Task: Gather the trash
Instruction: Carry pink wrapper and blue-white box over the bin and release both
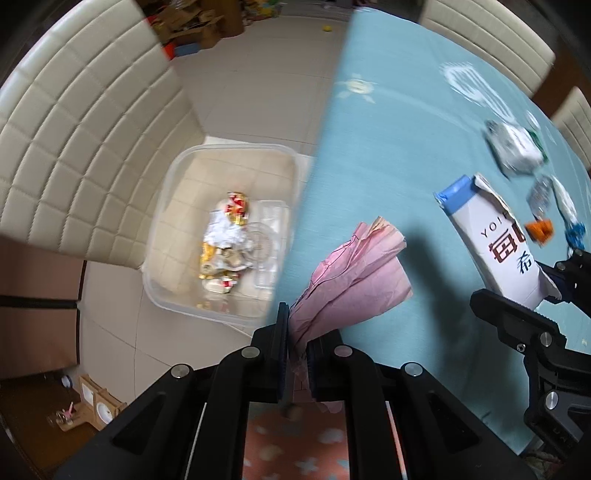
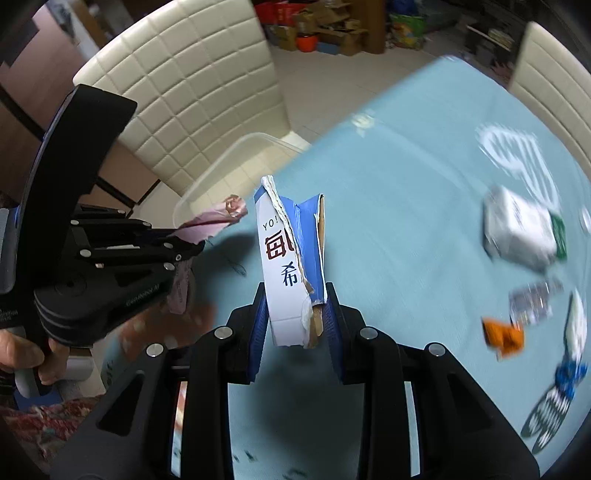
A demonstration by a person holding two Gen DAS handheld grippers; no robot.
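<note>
My left gripper [image 1: 297, 354] is shut on a crumpled pink paper [image 1: 351, 280] and holds it above the table's left edge, beside the clear plastic bin [image 1: 173, 206] on the floor. The bin holds several wrappers and clear plastic pieces. My right gripper [image 2: 297, 325] is shut on a torn white and blue carton [image 2: 291, 254], held upright above the blue tablecloth [image 2: 406, 221]. In the right wrist view the left gripper [image 2: 192, 240] with the pink paper [image 2: 218, 219] is at the left, near the bin's rim [image 2: 236, 147]. In the left wrist view the carton [image 1: 495, 240] is at the right.
On the table lie a white crumpled pack [image 2: 521, 229], a clear wrapper [image 2: 535, 301], an orange wrapper [image 2: 504, 336] and a blue and white wrapper [image 2: 570, 362]. Cream padded chairs [image 1: 81, 122] stand around the table. Boxes clutter the far floor [image 2: 325, 26].
</note>
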